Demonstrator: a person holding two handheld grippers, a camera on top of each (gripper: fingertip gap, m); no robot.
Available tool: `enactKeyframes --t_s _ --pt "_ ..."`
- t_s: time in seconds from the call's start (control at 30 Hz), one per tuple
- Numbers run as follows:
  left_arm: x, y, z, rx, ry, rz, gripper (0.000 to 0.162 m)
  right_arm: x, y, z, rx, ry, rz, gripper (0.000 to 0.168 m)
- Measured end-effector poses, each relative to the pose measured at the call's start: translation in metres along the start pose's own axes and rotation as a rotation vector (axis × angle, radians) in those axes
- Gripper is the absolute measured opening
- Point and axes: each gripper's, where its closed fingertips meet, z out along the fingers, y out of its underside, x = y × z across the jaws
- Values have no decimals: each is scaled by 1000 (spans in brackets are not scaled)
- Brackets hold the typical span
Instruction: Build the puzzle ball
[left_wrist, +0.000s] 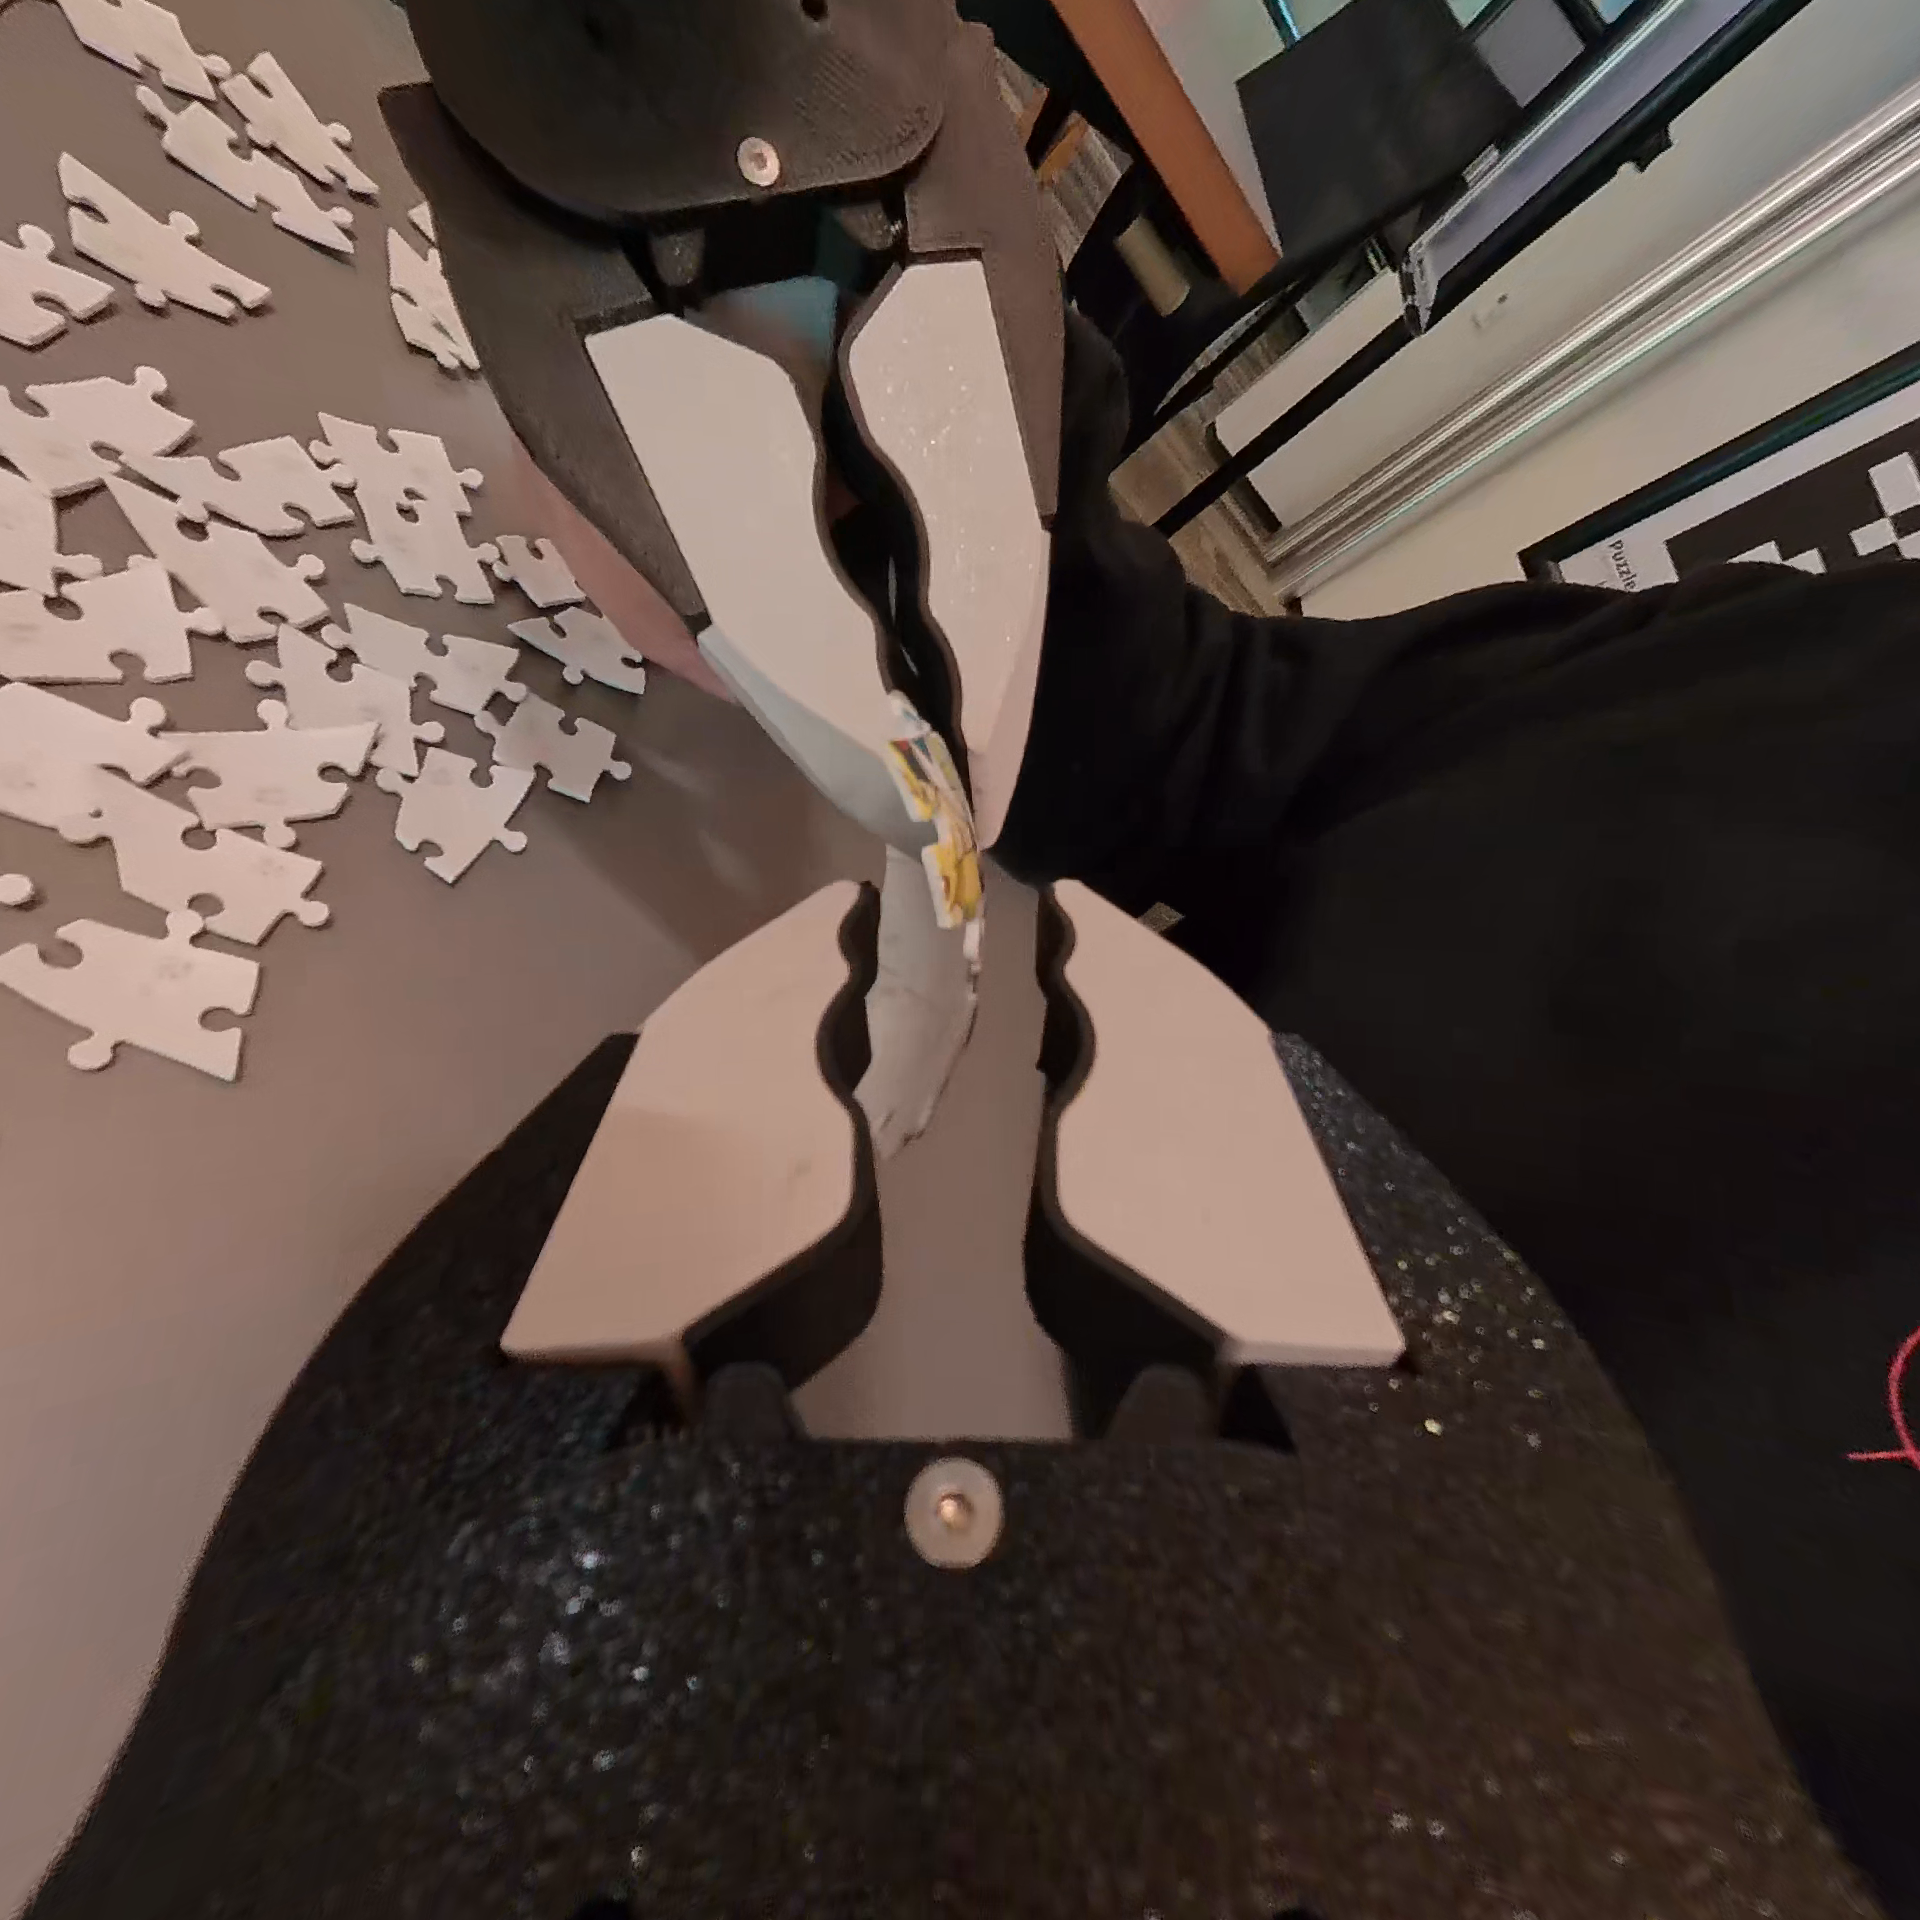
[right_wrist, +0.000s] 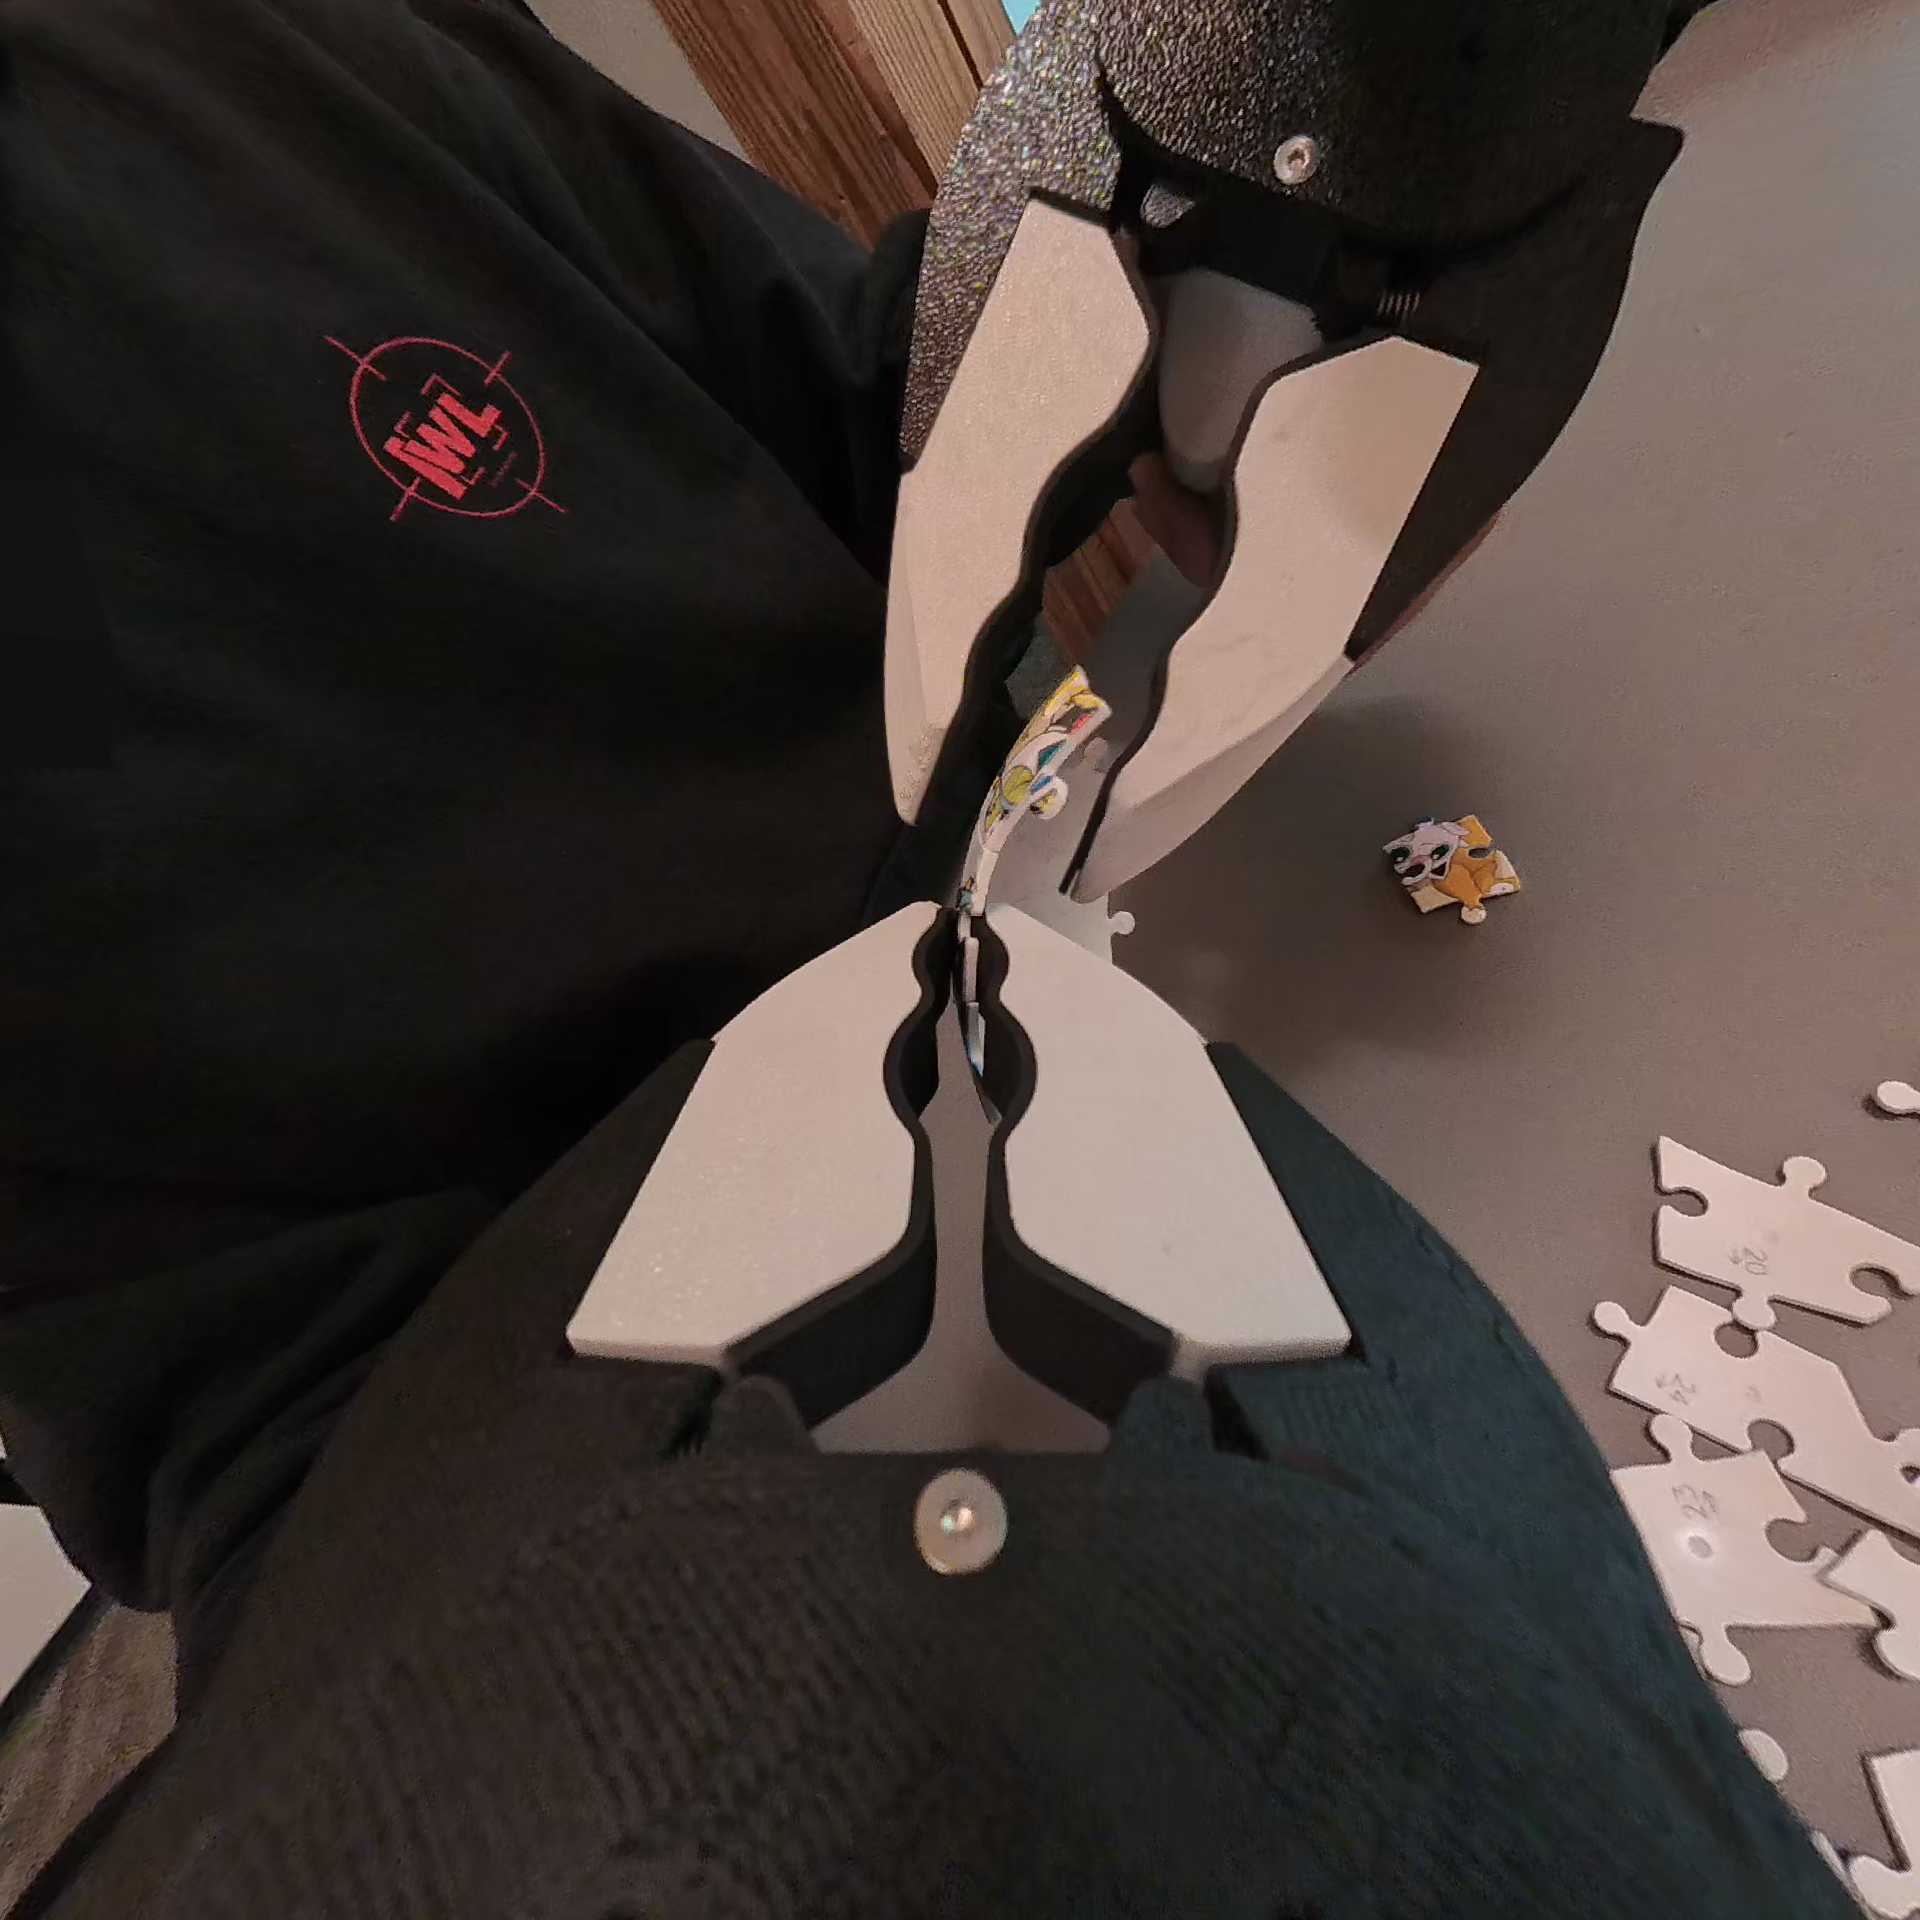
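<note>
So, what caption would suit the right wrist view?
Right gripper pinches a colourful puzzle piece; open left gripper straddles its far end.

It looks like a lab or a workshop. Behind the grey bench (left_wrist: 312, 1195) stand aluminium frame rails (left_wrist: 1621, 312), a black-and-white checker board (left_wrist: 1860, 509) of the kind used for cameras, and dark equipment cases (left_wrist: 1382, 114). A wooden panel (right_wrist: 831, 94) also shows.
</note>
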Motion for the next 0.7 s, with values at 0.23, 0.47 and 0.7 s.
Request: enactKeyframes --t_s 0.23,0.47,0.7 --pt "-4 1 0 16 -9 -11 7 6 -2 1 10 14 23 3" --pt "2 -14 -10 153 50 -5 2 16 -24 -11 164 103 -24 38" --pt "4 -48 -37 484 58 75 2 8 -68 -31 486 41 -85 58"
